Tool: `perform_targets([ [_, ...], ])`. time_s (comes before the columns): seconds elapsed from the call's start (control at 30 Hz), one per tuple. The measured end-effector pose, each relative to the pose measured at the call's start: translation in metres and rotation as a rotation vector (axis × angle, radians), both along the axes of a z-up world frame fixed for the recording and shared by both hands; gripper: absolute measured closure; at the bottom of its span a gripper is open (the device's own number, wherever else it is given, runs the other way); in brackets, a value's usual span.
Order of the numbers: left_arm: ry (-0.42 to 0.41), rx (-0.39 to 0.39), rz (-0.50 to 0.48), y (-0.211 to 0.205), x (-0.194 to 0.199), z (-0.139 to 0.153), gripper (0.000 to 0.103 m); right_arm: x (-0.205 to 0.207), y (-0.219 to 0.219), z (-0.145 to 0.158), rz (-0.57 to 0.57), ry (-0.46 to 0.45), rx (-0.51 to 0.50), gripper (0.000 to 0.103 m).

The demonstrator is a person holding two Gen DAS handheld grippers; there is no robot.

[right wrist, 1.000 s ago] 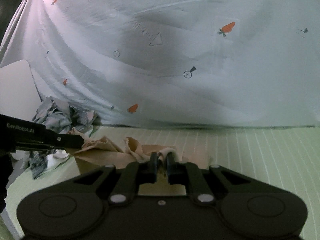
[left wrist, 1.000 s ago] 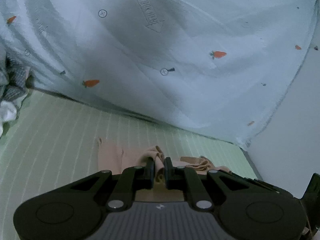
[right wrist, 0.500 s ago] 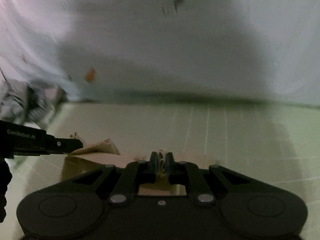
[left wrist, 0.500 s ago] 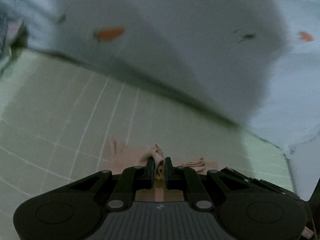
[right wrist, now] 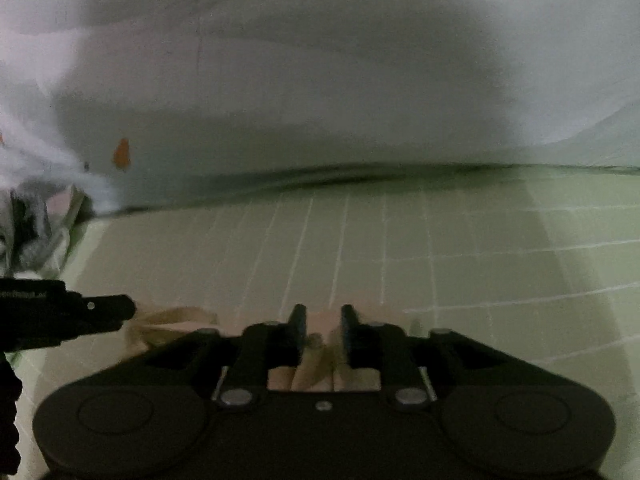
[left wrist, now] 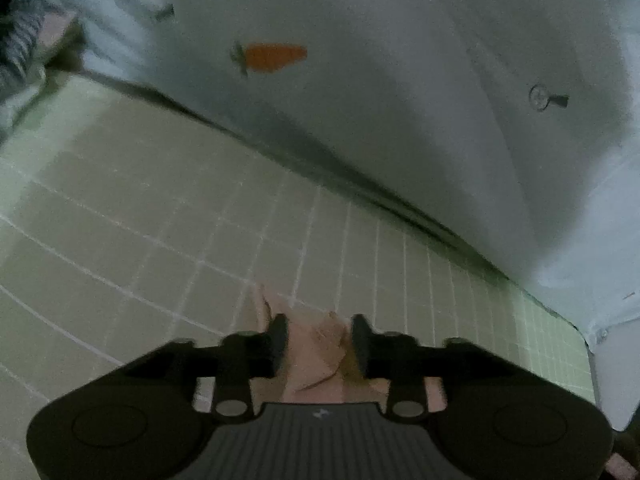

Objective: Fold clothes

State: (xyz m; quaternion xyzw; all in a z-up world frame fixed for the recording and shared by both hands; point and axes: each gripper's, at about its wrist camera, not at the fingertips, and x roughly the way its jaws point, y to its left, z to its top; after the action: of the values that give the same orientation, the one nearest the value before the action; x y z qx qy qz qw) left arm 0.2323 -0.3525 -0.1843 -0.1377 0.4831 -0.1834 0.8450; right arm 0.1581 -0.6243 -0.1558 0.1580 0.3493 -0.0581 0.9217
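Note:
A peach-coloured garment lies on the green gridded mat, bunched right under both grippers. My left gripper is open, its jaws apart with the cloth loose between them. My right gripper is also open, with the same cloth lying between its jaws. The left gripper's body shows at the left edge of the right wrist view, with a strip of the garment beside it. Both views are blurred.
A pale sheet printed with carrots hangs behind the mat and meets its far edge. A heap of grey and white clothes lies at the mat's far left. The mat's right edge shows in the left wrist view.
Both grippers were shut on the peach garment; now both have opened and let it go. Both have moved forward and down toward the mat's far edge.

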Motion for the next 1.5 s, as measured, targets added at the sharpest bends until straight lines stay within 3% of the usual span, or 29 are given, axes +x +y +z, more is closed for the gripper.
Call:
perform_targets([
  [0.03, 0.000, 0.003, 0.002, 0.002, -0.003, 0.002, 0.048, -0.005, -0.001, 0.006, -0.015, -0.014, 0.000, 0.063],
  [0.1, 0.000, 0.008, 0.006, 0.007, -0.009, 0.006, 0.037, -0.018, -0.001, 0.015, -0.031, -0.029, -0.003, 0.061],
  [0.27, 0.009, 0.026, 0.013, 0.016, -0.024, 0.012, 0.026, -0.036, 0.006, 0.007, -0.035, 0.030, 0.030, 0.037],
  [0.4, 0.079, 0.059, 0.015, 0.008, -0.025, -0.016, 0.026, -0.034, 0.009, -0.014, -0.039, 0.107, 0.071, 0.032],
  [0.53, 0.024, 0.054, -0.006, 0.000, -0.018, -0.020, 0.023, -0.022, 0.007, -0.029, -0.034, 0.138, 0.085, 0.029],
  [0.6, -0.012, 0.076, -0.026, -0.008, -0.011, -0.021, 0.030, -0.017, 0.001, -0.031, -0.025, 0.119, 0.096, 0.037],
  [0.67, -0.037, 0.084, -0.036, -0.012, -0.006, -0.021, 0.047, -0.012, -0.006, -0.033, -0.031, 0.091, 0.115, 0.068],
  [0.73, -0.018, 0.037, -0.011, -0.006, -0.006, -0.019, 0.073, -0.007, -0.013, -0.037, -0.031, 0.074, 0.168, 0.083],
  [0.83, 0.011, -0.034, 0.025, 0.003, -0.005, -0.017, 0.087, -0.003, -0.016, -0.038, -0.023, 0.062, 0.208, 0.086],
  [1.0, 0.050, -0.142, 0.079, 0.019, -0.007, -0.011, 0.089, -0.013, -0.003, -0.015, -0.016, 0.027, 0.155, 0.087],
  [1.17, -0.026, -0.165, 0.043, 0.033, -0.055, 0.034, 0.089, -0.043, 0.018, 0.024, -0.020, -0.035, 0.125, 0.087],
  [1.37, -0.104, -0.235, -0.003, 0.047, -0.109, 0.081, 0.089, -0.111, 0.051, 0.073, -0.079, -0.147, 0.043, 0.088],
  [1.5, -0.138, -0.285, -0.073, 0.048, -0.139, 0.095, 0.089, -0.163, 0.070, 0.093, -0.162, -0.177, -0.023, 0.088],
])
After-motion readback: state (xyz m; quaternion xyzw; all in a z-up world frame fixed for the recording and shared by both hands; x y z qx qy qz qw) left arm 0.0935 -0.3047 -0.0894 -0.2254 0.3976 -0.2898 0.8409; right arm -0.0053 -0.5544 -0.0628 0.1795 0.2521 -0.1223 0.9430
